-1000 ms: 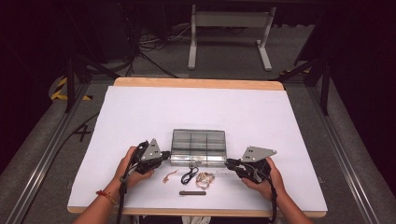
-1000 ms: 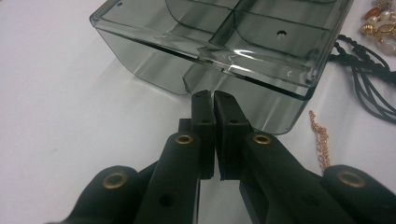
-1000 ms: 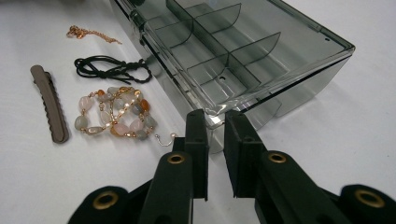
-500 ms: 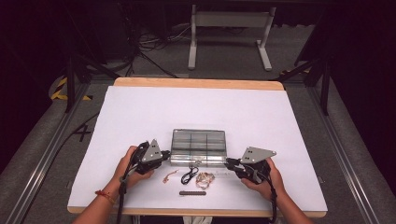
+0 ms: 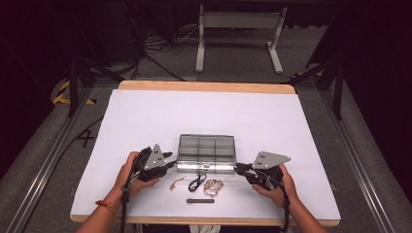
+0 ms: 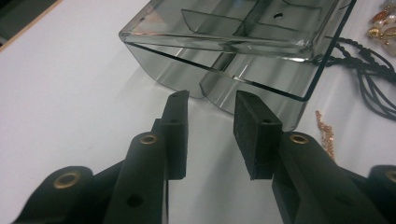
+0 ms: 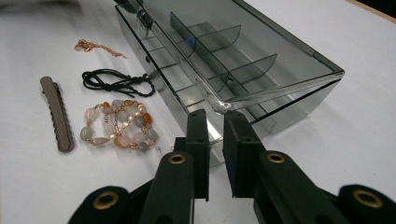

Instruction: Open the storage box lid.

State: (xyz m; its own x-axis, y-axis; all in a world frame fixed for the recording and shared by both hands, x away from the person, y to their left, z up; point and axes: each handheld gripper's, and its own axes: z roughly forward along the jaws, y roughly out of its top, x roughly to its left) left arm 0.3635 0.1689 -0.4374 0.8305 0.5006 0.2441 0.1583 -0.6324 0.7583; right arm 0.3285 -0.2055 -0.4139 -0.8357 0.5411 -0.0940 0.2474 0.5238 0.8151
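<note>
A smoky clear compartment box lies near the table's front with its lid down. My left gripper is at the box's left end. Its jaws have just been opening, and the left gripper is open with nothing between its pads. My right gripper is at the box's right front corner. In its own view the right gripper is shut on the lid's corner, and the lid looks slightly raised at that end.
In front of the box lie a thin rose-gold chain, a black cord, a stone-bead bracelet and a brown hair clip. White paper covers the table, with bare room behind and beside the box.
</note>
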